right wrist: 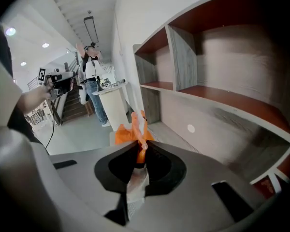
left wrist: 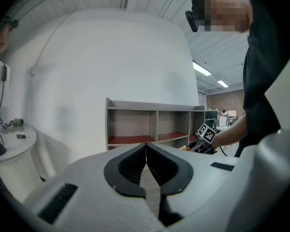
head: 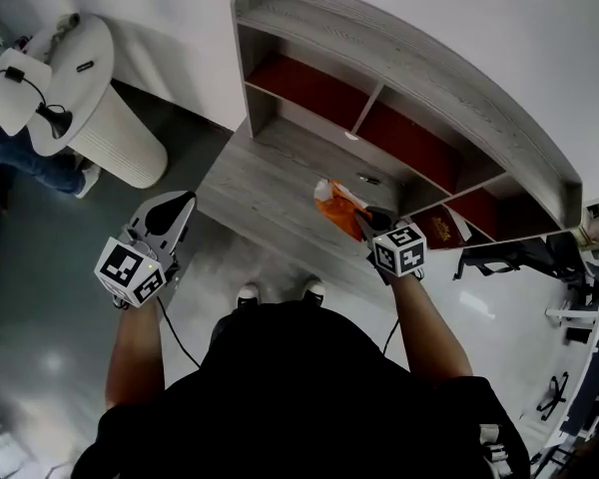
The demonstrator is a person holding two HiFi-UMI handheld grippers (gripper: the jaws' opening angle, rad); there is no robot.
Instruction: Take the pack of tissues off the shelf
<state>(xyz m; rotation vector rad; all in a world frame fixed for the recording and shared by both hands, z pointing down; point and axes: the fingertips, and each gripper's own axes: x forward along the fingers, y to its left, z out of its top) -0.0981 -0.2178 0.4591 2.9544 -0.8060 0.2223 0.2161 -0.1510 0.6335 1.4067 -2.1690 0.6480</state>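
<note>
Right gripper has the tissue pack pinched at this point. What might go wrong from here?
1. The right gripper has its jaws shut on only a thin edge of the orange tissue pack, on its wrapper. The pack may slip free, or the film may tear.
2. The pack is over the shelf unit's lower board. If carried low, it might catch on the board's front edge.

The pack (head: 336, 204), orange with a clear crumpled end, is pinched by one edge in the right tongs (right wrist: 141, 145), outside the compartments, over the grey lower board of the shelf (head: 459, 118).
</note>
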